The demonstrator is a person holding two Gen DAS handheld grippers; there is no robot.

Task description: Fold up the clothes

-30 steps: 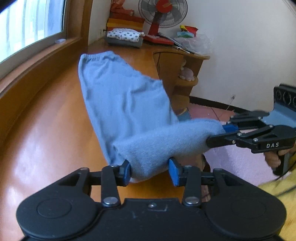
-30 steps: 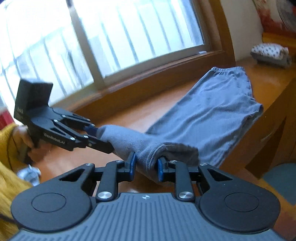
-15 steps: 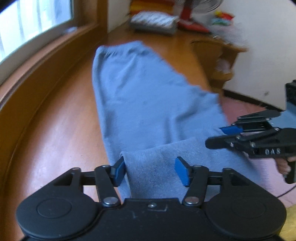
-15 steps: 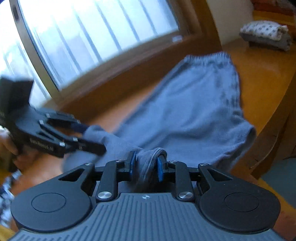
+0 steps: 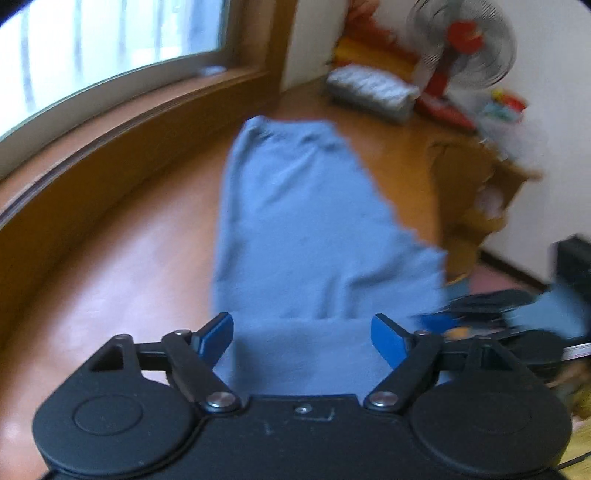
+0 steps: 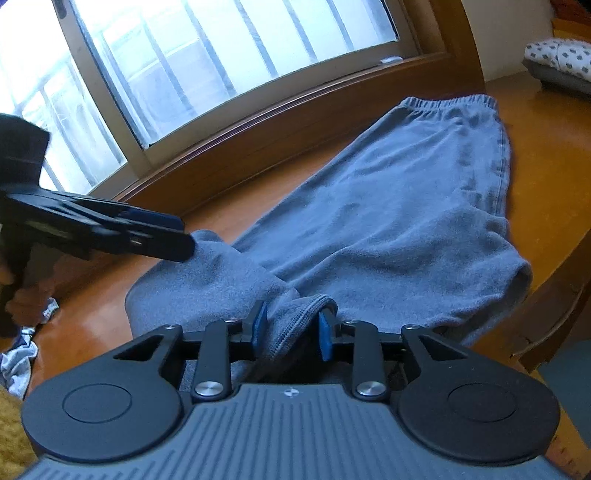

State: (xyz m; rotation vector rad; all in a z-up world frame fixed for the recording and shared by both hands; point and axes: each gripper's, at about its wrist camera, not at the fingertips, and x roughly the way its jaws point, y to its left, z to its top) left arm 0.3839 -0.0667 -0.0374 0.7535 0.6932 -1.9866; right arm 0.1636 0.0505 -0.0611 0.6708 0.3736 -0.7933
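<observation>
On the left of the left wrist view, the brown bench [image 5: 110, 280] is bare. In the middle lie the blue pants [image 5: 306, 229], with their stretchy top edge toward the upper part of the frame and the near end folded over at the bottom. Our left tongs [image 5: 303, 332] are opening and already stand wide, with the folded end lying loose between the pads and not pinched. On the right of that view our right tongs [image 5: 491, 317] look blurry.

In the right wrist view, our left tongs show at the left and our right tongs [image 6: 291, 325] sit at the bottom middle. They are narrow but opening, and a bunched hem is between the pads.

What could go wrong? We think the fold may slip or go crooked if one side lets go before the other. The right edge of the pants hangs near the bench edge, so a tug could drag them off.

We count one pair of pants, two tongs, one fan [image 5: 461, 33] and one spotted cloth pile [image 6: 561, 55].
</observation>
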